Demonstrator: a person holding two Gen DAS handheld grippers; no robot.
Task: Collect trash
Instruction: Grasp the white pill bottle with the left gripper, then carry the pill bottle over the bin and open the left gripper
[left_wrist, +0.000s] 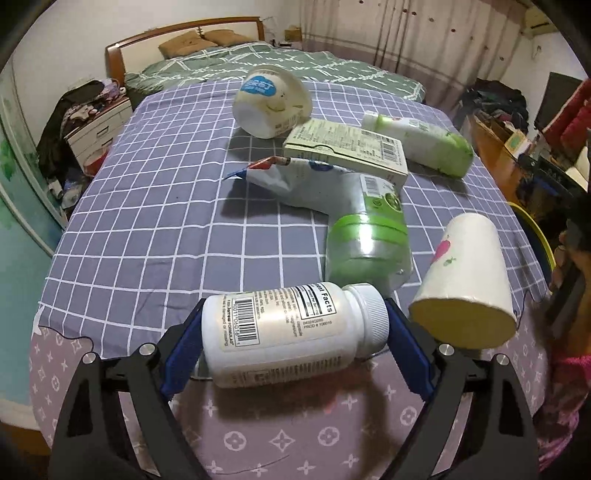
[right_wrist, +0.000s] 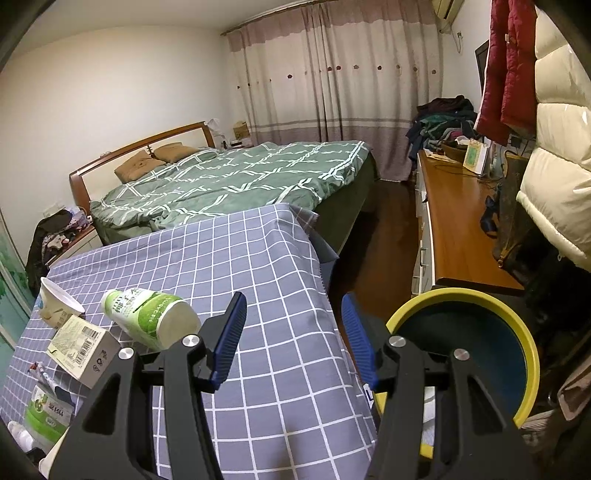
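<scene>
The white pill bottle (left_wrist: 295, 336) lies on its side at the near edge of the table (left_wrist: 147, 229), lengthwise between the blue pads of my left gripper (left_wrist: 295, 343). The jaws stand wide, base at one pad and ribbed cap at the other; I cannot tell whether they press yet. I judge it light, stiff and smooth, likely to roll, so squeezing end to end on base and cap looks sound. Just right lies a paper cup (left_wrist: 465, 280), beyond it a green-banded bottle (left_wrist: 369, 243). My right gripper (right_wrist: 293, 339) hangs half open and empty over the table's right edge, the yellow-rimmed bin (right_wrist: 461, 295) beside it.
</scene>
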